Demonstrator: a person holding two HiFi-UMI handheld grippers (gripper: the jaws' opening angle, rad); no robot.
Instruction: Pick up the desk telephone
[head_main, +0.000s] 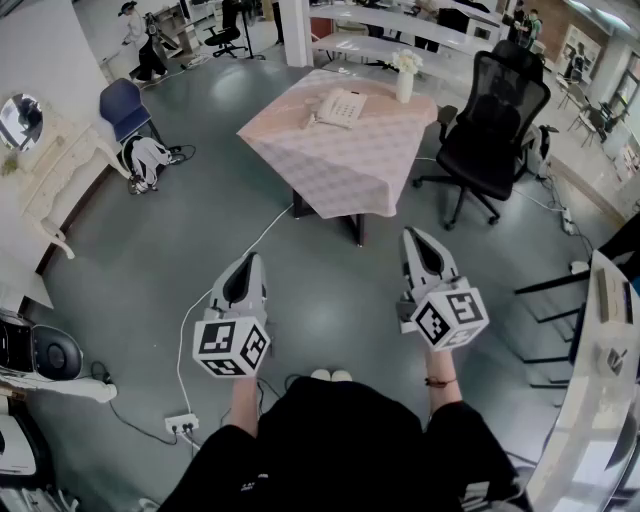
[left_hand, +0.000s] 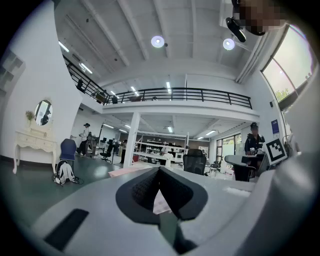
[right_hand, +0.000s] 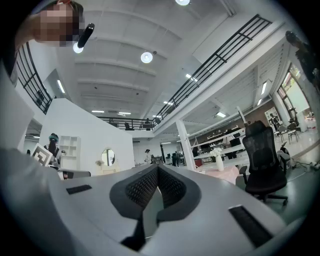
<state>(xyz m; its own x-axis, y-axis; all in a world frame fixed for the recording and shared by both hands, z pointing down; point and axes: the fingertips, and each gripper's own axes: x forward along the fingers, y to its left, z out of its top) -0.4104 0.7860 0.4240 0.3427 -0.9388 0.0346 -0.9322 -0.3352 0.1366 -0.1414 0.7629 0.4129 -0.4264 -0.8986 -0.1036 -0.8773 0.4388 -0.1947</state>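
The left tongs (head_main: 249, 263) are hovering low over the grey floor (head_main: 150, 260). Their jaws are pressing together pad against pad. The left gripper view is confirming it: the two dark pads are meeting at the tip, with only a sliver of pink cloth showing beyond them. The right tongs (head_main: 416, 238) are hanging alongside, well apart from the left. They too are sitting closed and gripping nothing, nose pointing roughly level toward the far end of the room.

The desk telephone (head_main: 342, 107) is lying out ahead on the worktop (head_main: 345, 165), which is wearing a pink checked cloth. The phone is resting toward the far edge, well apart from both tongs. Near it, by the far right corner, a white vase (head_main: 404, 80) of pale flowers is standing upright. A black office chair (head_main: 495, 125) is sitting just right of the worktop.

Over on the left, a blue chair (head_main: 125, 105) is standing with a black-and-white backpack (head_main: 150, 158) slumping on the floor beside it. A white dressing table (head_main: 55, 165) with an oval mirror (head_main: 20, 120) is lining the wall there. A white cable (head_main: 182, 375) is trailing across the floor to a power strip (head_main: 181, 424) near the person's feet.
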